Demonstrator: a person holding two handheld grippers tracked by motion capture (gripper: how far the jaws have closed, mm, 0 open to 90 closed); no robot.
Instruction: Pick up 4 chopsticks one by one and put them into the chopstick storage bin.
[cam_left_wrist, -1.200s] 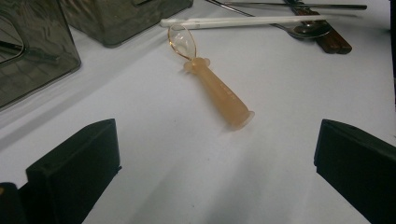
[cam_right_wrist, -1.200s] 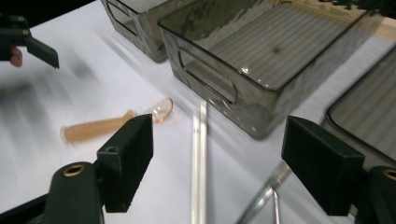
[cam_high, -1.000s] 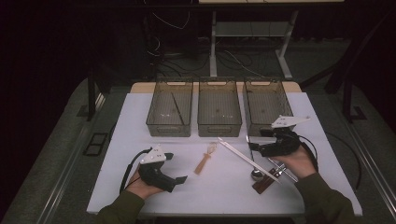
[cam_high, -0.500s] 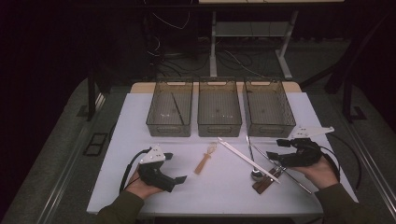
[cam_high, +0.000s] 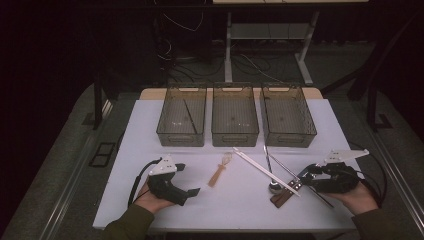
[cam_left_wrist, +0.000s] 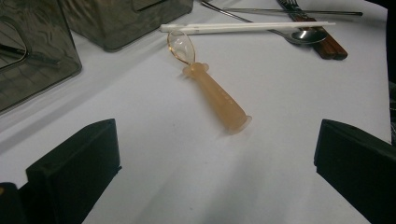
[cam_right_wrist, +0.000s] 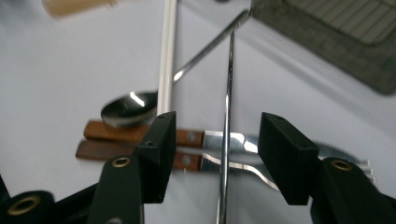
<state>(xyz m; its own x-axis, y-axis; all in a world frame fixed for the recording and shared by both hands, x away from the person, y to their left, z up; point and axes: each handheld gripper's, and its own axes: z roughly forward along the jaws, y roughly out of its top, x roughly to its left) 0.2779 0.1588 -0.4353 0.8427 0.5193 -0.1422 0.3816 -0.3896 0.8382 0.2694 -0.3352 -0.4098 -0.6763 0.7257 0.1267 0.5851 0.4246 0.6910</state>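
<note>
the right tool (cam_high: 306, 176) hangs low over the cutlery pile at the right of the bench (cam_high: 150, 130), its jaws partly apart and just now closing in. a thin metal rod (cam_right_wrist: 227, 116) runs straight up between the two jaws, closer to neither pad in the right gripper view, and the pads do not press on it. right under the jaws lie a wooden-handled knife (cam_right_wrist: 140, 133) and a wooden-handled fork (cam_right_wrist: 135, 156), side by side, their handles reaching out past the left jaw and their metal ends past the right one. just ahead of the left jaw sits the bowl of a metal spoon (cam_right_wrist: 128, 108), with a long white chopstick (cam_right_wrist: 166, 56) laid across it and running away from the tool. further ahead and to the right is the corner of a dark bin (cam_right_wrist: 336, 37).

the left tool (cam_high: 187, 180) rests on the bench with its jaws wide apart and nothing between them. ahead of it, midway between the jaws, lies an orange plastic spoon (cam_left_wrist: 210, 88), handle end nearer the tool and clear bowl pointing away. beyond that bowl the white chopstick lies crosswise. three dark bins (cam_high: 235, 117) stand in a row farther off.
</note>
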